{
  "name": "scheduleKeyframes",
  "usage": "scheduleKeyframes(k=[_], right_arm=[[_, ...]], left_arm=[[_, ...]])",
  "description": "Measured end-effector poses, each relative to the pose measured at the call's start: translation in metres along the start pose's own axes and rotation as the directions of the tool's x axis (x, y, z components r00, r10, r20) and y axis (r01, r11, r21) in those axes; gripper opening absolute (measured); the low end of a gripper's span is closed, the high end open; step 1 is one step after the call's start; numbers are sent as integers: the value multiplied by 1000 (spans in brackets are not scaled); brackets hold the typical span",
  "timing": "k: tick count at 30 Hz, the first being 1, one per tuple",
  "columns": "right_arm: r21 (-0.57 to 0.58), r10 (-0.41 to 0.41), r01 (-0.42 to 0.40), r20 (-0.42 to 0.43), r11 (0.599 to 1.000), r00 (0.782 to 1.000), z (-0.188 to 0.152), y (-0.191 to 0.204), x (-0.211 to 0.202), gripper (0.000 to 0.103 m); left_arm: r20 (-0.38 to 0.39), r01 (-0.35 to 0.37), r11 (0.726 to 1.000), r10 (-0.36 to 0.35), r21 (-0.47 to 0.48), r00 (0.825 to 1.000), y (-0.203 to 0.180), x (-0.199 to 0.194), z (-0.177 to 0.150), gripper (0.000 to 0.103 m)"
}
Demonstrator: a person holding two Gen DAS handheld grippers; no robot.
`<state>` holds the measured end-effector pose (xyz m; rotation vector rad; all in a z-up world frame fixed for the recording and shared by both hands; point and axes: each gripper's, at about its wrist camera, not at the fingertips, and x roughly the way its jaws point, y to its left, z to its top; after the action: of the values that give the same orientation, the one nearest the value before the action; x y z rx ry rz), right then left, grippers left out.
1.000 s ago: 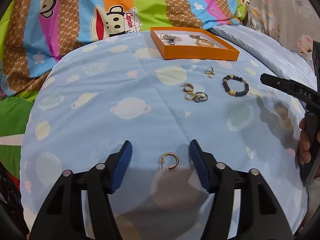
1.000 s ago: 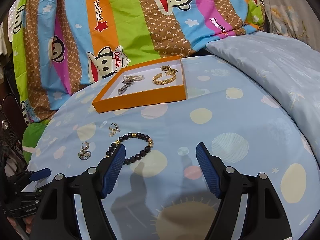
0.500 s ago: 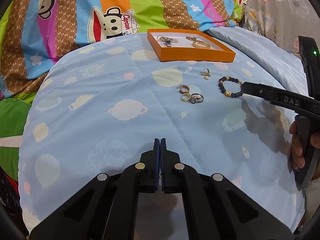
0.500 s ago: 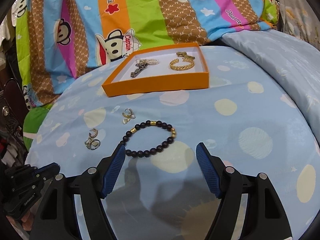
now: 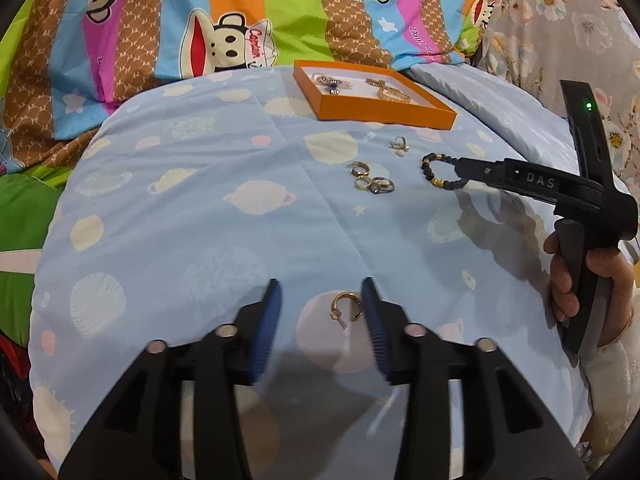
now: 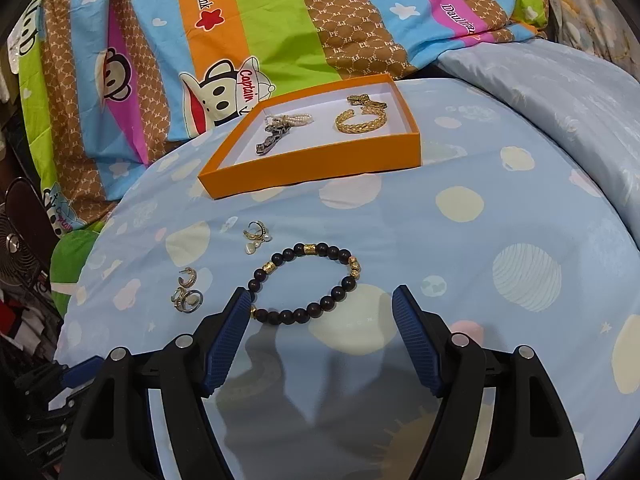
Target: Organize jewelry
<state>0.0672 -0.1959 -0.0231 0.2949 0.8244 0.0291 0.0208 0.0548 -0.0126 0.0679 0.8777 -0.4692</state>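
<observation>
Left tongs (image 5: pixel 322 312), spread, straddle a gold hoop earring (image 5: pixel 346 309) lying on the bed (image 5: pixel 200 200) beside the right blade. Right tongs (image 6: pixel 322 320), spread, flank the beaded bracelet (image 6: pixel 306 284), its long axis crosswise.

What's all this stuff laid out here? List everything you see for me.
Orange tray: one, orange with white floor, far side of the bedsheet.
Gold cuff bracelet: one, gold, inside the tray, right part.
Pearl and grey metal pieces: a small tangle, inside the tray, left part.
Beaded bracelet: one, dark beads with gold spacers, between the right gripper's fingers.
Gold hoop earring: one, between the left gripper's fingers.
Small earrings and rings: several, gold and silver, left of the beaded bracelet.
Bedsheet: light blue, planet print.
Striped monkey blanket: behind.
Left gripper: open.
Right gripper: open.
</observation>
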Motion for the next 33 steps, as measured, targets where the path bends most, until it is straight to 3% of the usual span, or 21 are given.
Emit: scheduleKeyframes(k=[5, 12, 25, 30, 33], right_arm=[[-11, -5, 5, 4, 1000, 1000, -1, 2, 0, 72], [-9, -5, 5, 2, 1000, 1000, -1, 1, 0, 72], [21, 13, -13, 0, 1000, 1000, 4, -2, 3, 71], [28, -35, 35, -9, 999, 999, 13, -1, 11, 58], [3, -77, 77, -27, 997, 997, 15, 3, 19, 44]], left_arm=[[-27, -10, 1000, 11, 28, 1000, -5, 6, -1, 48], [-30, -8, 999, 10, 49, 999, -9, 6, -3, 16], [-17, -27, 999, 28, 29, 999, -7, 6, 0, 16], [-11, -46, 999, 46, 6, 999, 0, 5, 1, 16], [-12, -46, 999, 46, 2, 999, 1, 5, 1, 16]])
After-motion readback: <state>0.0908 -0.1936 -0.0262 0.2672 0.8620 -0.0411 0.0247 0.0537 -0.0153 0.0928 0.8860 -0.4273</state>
